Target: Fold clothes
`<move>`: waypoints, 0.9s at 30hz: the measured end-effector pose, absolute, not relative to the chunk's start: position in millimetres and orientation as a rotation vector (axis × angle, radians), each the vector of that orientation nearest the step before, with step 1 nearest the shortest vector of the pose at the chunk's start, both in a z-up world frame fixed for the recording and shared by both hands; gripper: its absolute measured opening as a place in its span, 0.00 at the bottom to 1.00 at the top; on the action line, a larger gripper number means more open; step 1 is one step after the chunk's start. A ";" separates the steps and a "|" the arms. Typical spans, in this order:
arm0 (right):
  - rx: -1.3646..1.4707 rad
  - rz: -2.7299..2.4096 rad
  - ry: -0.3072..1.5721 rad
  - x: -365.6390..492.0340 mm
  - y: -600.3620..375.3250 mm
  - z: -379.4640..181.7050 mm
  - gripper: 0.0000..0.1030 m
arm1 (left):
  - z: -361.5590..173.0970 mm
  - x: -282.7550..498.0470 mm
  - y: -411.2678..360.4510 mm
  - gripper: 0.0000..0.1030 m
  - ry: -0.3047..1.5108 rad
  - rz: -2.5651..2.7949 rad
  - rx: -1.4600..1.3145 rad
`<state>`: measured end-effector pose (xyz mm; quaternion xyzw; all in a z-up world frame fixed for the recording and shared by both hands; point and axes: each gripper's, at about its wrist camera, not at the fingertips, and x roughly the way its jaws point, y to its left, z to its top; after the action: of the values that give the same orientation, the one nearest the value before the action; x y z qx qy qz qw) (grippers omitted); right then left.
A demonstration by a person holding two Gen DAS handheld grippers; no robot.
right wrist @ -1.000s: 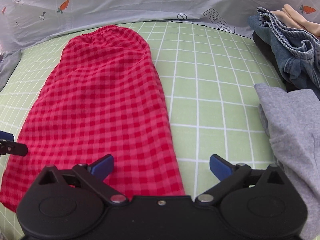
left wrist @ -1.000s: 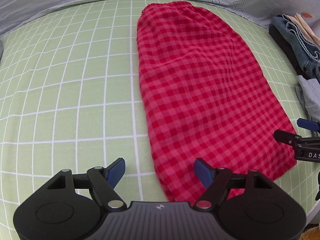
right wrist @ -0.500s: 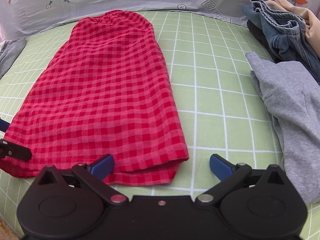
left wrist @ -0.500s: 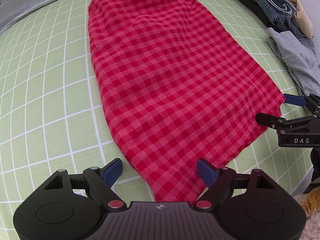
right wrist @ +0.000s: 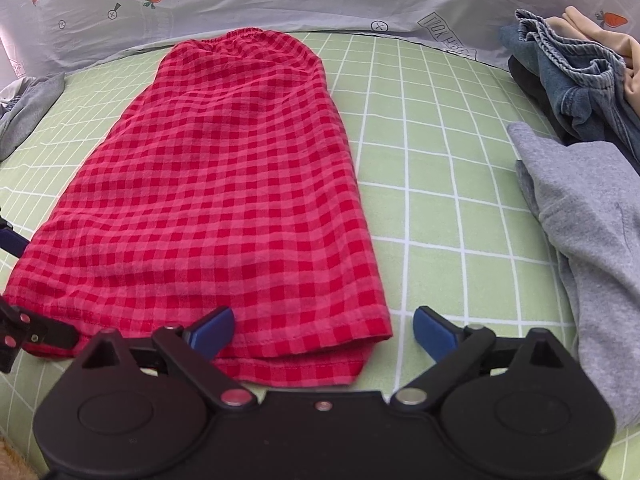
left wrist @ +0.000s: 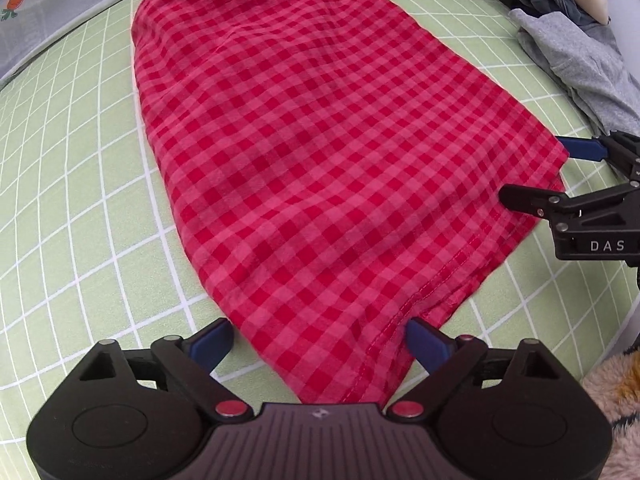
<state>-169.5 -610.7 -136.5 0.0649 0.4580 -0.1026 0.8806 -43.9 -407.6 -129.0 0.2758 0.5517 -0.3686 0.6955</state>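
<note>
1. Checked red garment lies flat and lengthwise on the green grid sheet, two hem layers showing: seemingly folded once already
2. Left gripper and right gripper gape at hem corners, holding nothing
3. Crosswise folding seems left; grey garment waits

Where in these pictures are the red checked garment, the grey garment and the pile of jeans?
red checked garment [right wrist: 224, 200], right wrist view, middle of the flat cloth.
grey garment [right wrist: 580, 216], right wrist view, upper part of the crumpled cloth.
pile of jeans [right wrist: 576, 76], right wrist view, folded denim edge on top.
</note>
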 end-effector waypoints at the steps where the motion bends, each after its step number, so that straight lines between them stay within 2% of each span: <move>1: 0.125 -0.200 0.944 -170.5 -607.8 -134.8 0.74 | -128.4 -44.2 -407.2 0.76 1.217 -0.820 0.622; 3: 0.113 -0.179 0.934 -170.8 -603.5 -133.0 0.60 | -127.2 -45.7 -407.9 0.67 1.200 -0.836 0.622; 5: 0.107 -0.164 0.930 -170.2 -601.9 -132.2 0.55 | -126.7 -48.3 -412.7 0.60 1.185 -0.857 0.633; 6: 0.107 -0.161 0.928 -170.1 -601.9 -132.0 0.49 | -126.2 -47.8 -415.2 0.58 1.180 -0.865 0.627; 7: 0.109 -0.155 0.924 -170.0 -602.0 -131.5 0.45 | -125.7 -47.2 -417.8 0.49 1.175 -0.873 0.622; 8: 0.114 -0.146 0.920 -169.8 -602.1 -131.0 0.33 | -125.2 -46.7 -420.1 0.35 1.172 -0.881 0.614; 9: 0.118 -0.138 0.916 -169.6 -602.2 -130.4 0.20 | -124.5 -46.3 -421.1 0.27 1.173 -0.884 0.598; 10: 0.124 -0.126 0.914 -168.9 -602.5 -130.2 0.16 | -123.7 -45.5 -421.5 0.16 1.177 -0.888 0.578; 11: 0.127 -0.114 0.913 -167.5 -602.5 -130.2 0.11 | -122.8 -42.8 -419.1 0.13 1.190 -0.892 0.548; 15: 0.107 -0.078 0.920 -159.6 -601.9 -126.6 0.06 | -105.5 -33.1 -403.4 0.10 1.183 -0.870 0.439; 27: 0.223 -0.009 0.719 -88.4 -642.4 -68.8 0.05 | -48.4 32.9 -395.0 0.10 1.117 -0.751 0.078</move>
<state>-88.4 -642.4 -68.8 0.1090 0.3509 -0.0044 0.9300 32.9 -395.0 -48.4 0.0361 0.5171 -0.3476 0.7813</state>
